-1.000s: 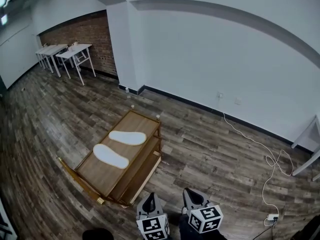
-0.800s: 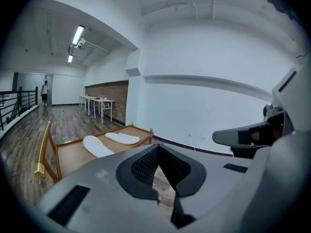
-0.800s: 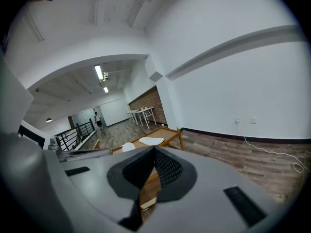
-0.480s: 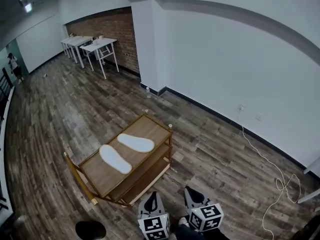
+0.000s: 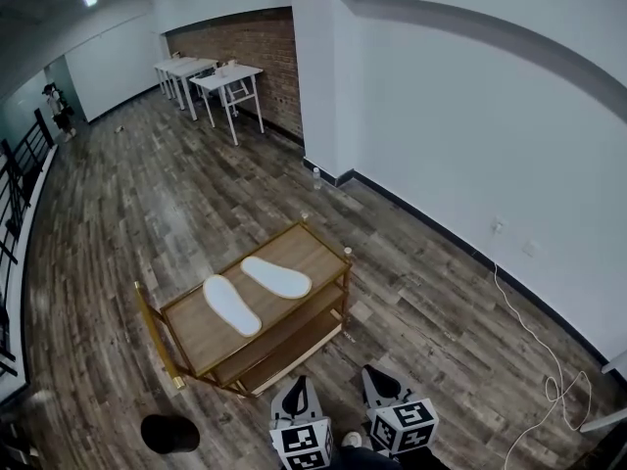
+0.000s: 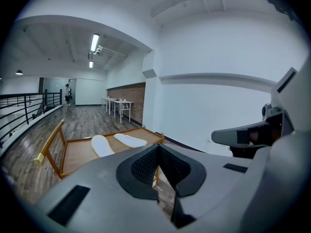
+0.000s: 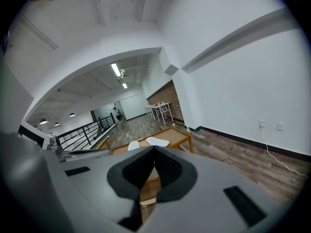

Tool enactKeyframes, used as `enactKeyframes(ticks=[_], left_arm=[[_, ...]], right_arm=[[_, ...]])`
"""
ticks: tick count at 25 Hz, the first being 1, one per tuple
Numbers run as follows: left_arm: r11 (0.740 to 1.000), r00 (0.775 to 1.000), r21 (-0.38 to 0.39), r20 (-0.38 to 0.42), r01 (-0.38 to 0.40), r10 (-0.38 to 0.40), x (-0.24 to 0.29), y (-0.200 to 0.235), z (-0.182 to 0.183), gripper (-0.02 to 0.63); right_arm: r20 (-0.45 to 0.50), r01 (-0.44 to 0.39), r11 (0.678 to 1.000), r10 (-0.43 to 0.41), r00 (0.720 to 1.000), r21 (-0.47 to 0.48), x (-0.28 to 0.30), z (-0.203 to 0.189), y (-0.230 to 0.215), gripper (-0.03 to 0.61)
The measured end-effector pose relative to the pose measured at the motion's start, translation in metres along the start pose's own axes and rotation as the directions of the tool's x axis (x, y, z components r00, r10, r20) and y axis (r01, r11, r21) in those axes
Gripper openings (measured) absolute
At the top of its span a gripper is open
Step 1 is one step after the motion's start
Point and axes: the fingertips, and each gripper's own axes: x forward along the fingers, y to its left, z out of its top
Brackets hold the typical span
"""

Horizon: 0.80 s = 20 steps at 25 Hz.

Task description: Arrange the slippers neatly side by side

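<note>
Grey fingers on both tools are clenched shut, with nothing between them. The left gripper (image 5: 299,388) and right gripper (image 5: 380,378) sit side by side at six o'clock in the head view, tipped slightly downward. At eleven o'clock from them stands one wooden bench (image 5: 201,339). On it lie two white slippers, the nearer slipper (image 5: 231,305) and the farther slipper (image 5: 276,276), angled apart.

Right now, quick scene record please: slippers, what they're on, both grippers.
slipper A: white, flat on rack top
slipper B: white, flat on rack top, beside A at an angle, not parallel
rack: low wooden shelf unit on plank floor
left gripper: jaws shut, empty, short of rack
right gripper: jaws shut, empty, short of rack
task state: slippers not yet aligned
</note>
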Motion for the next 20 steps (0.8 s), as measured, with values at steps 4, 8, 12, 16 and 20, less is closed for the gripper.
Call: enactKeyframes(ticks=[4,8,12,16,20], left_arm=[[1.000,1.000,-0.003,0.000,-0.027,0.027,0.003,0.003,0.003,0.002],[0.998,0.998,-0.018,0.001,-0.057,0.057,0.010,0.010,0.007,0.002],[0.996,0.997,-0.031,-0.001,-0.083,0.083,0.021,0.027,0.009,0.002],[0.995,0.996,-0.044,-0.004,-0.087,0.087,0.046,0.039,0.016,0.002],[0.995,0.996,-0.051,0.002,-0.086,0.086,0.074,0.056,0.033,0.002]], right_arm=[[-0.005,-0.028,1.000,0.028,1.000,-0.010,0.007,0.005,0.000,-0.002],[-0.012,-0.049,0.999,0.049,0.999,-0.015,0.020,0.008,-0.001,-0.002],[-0.026,-0.069,0.997,0.068,0.997,-0.028,0.040,0.014,0.004,-0.002],[-0.035,-0.078,0.996,0.077,0.996,-0.040,0.069,0.026,0.002,-0.002],[-0.039,-0.088,0.995,0.086,0.996,-0.054,0.103,0.044,0.005,-0.002]])
